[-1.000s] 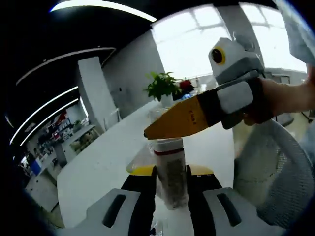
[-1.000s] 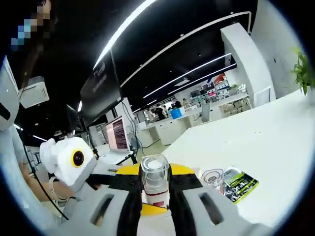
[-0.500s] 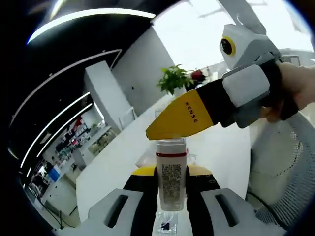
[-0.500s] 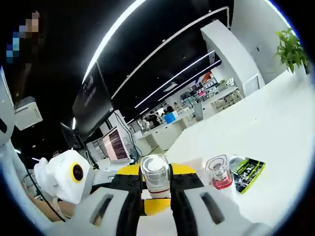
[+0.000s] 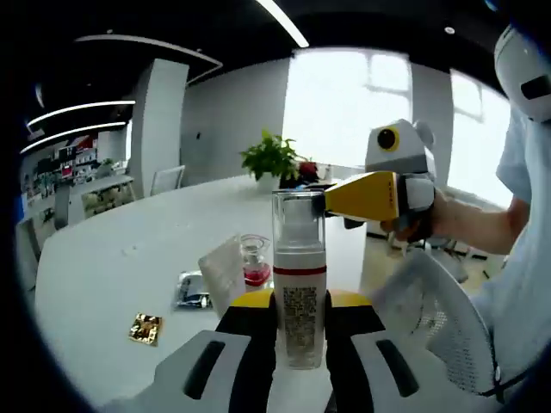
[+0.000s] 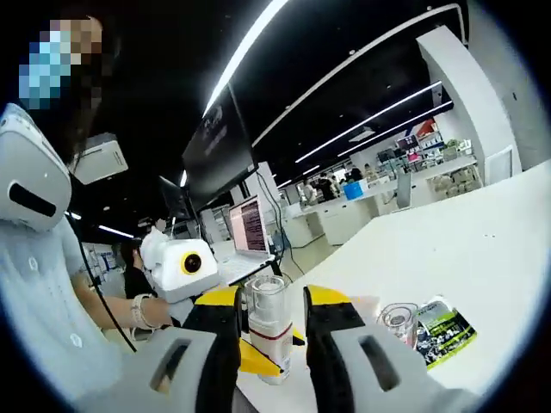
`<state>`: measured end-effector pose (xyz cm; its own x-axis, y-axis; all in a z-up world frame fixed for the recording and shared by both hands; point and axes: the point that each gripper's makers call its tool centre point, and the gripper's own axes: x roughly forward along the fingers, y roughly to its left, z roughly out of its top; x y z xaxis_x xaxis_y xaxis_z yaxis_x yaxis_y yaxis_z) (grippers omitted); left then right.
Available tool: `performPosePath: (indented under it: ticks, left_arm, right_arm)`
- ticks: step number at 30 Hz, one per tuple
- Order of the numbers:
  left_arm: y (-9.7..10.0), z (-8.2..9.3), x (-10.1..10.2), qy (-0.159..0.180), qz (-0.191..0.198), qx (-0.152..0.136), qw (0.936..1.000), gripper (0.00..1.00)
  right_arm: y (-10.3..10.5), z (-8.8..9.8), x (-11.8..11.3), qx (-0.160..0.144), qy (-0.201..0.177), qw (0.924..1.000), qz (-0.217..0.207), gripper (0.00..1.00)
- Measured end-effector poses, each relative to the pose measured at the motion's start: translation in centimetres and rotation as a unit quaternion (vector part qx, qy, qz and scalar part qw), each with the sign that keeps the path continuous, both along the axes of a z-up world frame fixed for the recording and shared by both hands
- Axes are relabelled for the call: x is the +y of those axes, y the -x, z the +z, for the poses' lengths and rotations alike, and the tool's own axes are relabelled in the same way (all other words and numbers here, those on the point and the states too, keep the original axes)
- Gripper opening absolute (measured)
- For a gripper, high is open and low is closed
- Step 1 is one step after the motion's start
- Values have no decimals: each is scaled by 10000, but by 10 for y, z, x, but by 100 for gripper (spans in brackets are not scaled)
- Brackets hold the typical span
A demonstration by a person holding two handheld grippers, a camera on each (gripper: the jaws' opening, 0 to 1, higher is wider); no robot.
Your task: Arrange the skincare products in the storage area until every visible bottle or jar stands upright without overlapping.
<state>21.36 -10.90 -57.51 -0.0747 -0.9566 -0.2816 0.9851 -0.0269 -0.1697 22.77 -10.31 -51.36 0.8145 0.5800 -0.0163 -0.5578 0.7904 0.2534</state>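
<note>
Two grippers at one pump bottle

Two grippers worked on a single pump bottle [image 5: 299,288] above the white table [image 5: 120,284]. In the left gripper view, the left gripper [image 5: 298,331] had its jaws closed against the bottle's lower body, on either side of the printed label, and held it upright. The bottle had a clear cap, a white pump and a red band at the collar. The right gripper [image 5: 327,200] entered from the right, held in a hand [image 5: 411,225]; its yellow jaw tips reached the side of the clear cap, though contact could not be confirmed.

In the right gripper view, the same bottle [image 6: 267,323] stood between the right gripper's [image 6: 269,320] jaws, which were parted — the gap showed on both sides of the cap, and no grip on it was visible. The left gripper [image 6: 250,354] appeared behind and below the bottle.

On the table beyond, a small clear jar [image 5: 252,260] with a red base stood upright, just beside a flat sachet [image 5: 192,289]. A gold foil packet [image 5: 145,328] lay apart, nearer the table edge. A potted plant [image 5: 273,159] stood at the far side.
</note>
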Motion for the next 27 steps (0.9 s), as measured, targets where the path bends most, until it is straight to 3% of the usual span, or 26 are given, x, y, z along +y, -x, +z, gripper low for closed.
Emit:
performPosePath:
  ticks: [3, 6, 11, 13, 14, 15, 17, 19, 21, 23, 27]
  left_arm:
    - [6, -6, -1, -22, -164, -55, 9998, 17]
    - [10, -5, -1, 82, -288, 101, 9995, 17]
    - [19, -4, -4, 109, -328, 96, 9994, 17]
    - [17, -8, -3, 75, -332, -25, 9994, 17]
    - [13, -9, -4, 91, -324, -302, 9990, 17]
    - [12, -10, -4, 97, -319, -393, 9987, 18]
    - [13, -13, -4, 43, -341, -366, 9987, 18]
    - [11, -19, -4, -122, -379, -605, 9974, 18]
    - [11, -21, -4, -172, -390, -583, 9974, 18]
    - [9, -22, -4, -180, -376, -576, 9975, 18]
    - [7, -40, -1, -599, -485, -816, 9937, 19]
  right_arm:
    - [1, 6, 7, -70, -180, 9995, 250, 27]
    - [1, 1, 7, 39, 39, 9994, 337, 25]
    - [4, -1, 8, 101, -44, 9992, 388, 22]
    - [4, -4, 10, 72, 117, 9993, 350, 22]
    - [4, -4, 11, 33, 194, 9992, 346, 21]
    - [4, -5, 10, -31, 335, 9989, 314, 21]
    - [3, -8, 13, -69, 458, 9985, 275, 21]
    - [2, -18, 15, 10, 750, 9968, 293, 21]
    - [1, -28, 17, 46, 1029, 9943, 279, 21]
    - [1, -32, 20, 25, 1083, 9936, 310, 21]
    - [-1, -40, 23, 30, 1237, 9918, 319, 21]
